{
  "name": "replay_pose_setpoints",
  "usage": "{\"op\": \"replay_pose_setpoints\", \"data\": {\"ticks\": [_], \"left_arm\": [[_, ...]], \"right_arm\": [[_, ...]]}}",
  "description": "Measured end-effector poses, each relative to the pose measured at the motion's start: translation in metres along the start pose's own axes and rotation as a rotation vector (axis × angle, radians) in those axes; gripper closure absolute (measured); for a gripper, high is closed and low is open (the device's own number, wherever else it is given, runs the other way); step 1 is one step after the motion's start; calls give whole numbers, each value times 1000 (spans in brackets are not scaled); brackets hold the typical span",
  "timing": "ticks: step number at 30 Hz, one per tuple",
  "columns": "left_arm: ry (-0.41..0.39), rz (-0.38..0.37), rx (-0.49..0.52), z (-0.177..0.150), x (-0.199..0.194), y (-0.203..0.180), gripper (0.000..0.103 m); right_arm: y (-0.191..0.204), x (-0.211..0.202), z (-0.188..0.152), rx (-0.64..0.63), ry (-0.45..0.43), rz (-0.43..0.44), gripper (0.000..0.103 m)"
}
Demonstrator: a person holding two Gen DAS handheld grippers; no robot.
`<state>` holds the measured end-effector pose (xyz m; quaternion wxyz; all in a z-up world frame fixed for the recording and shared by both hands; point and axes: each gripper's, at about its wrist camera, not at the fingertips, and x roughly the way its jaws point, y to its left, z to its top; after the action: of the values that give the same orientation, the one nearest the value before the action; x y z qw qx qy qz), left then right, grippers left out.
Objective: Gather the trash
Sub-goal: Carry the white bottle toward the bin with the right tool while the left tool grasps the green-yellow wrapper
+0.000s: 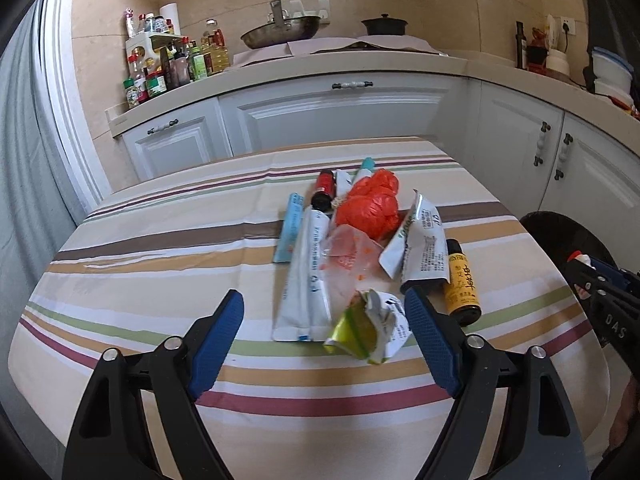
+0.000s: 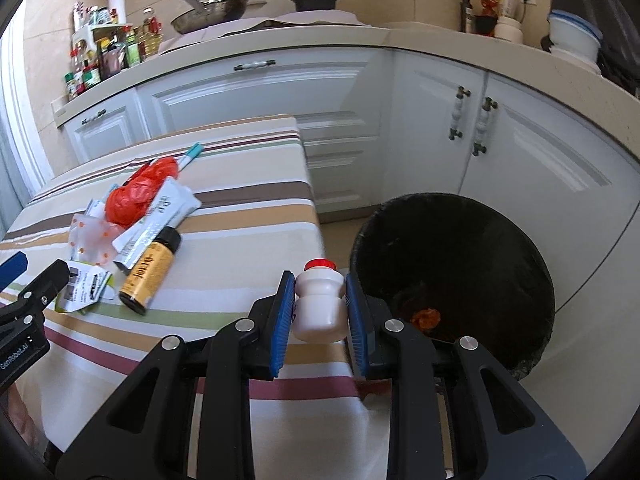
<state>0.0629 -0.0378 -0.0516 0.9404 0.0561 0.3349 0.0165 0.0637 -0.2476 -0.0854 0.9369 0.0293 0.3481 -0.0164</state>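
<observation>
The right gripper (image 2: 320,304) is clamped on a small white bottle (image 2: 319,302) with a red cap, right at the table edge beside the black trash bin (image 2: 460,248). The left gripper (image 1: 324,322) hangs spread wide over a crumpled green wrapper (image 1: 368,334). Farther back sit a yellow bottle (image 1: 462,284) and an orange bag (image 1: 370,204) on the striped tablecloth (image 1: 160,264).

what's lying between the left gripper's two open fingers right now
In the left wrist view, the crumpled green wrapper and the white tube's bottom end lie between the left gripper's open jaws.
</observation>
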Motion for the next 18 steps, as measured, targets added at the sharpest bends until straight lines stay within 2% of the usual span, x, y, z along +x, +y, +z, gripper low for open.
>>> {"op": "replay_pose_setpoints", "data": {"ticks": [2, 3, 6, 10, 14, 18], "left_arm": [[10, 0, 16, -2, 3, -5, 38], [14, 1, 21, -2, 5, -7, 40], [34, -6, 31, -5, 10, -11, 57], [36, -49, 33, -7, 11, -12, 89], [23, -65, 41, -10, 8, -13, 97], [10, -86, 49, -12, 1, -15, 99]], "right_arm": [[-6, 1, -1, 11, 3, 0, 78], [-8, 2, -2, 15, 5, 0, 78], [-12, 4, -4, 24, 8, 2, 78], [-16, 6, -6, 31, 12, 2, 78], [-21, 6, -6, 38, 12, 3, 78], [-21, 3, -5, 37, 6, 1, 78]]}}
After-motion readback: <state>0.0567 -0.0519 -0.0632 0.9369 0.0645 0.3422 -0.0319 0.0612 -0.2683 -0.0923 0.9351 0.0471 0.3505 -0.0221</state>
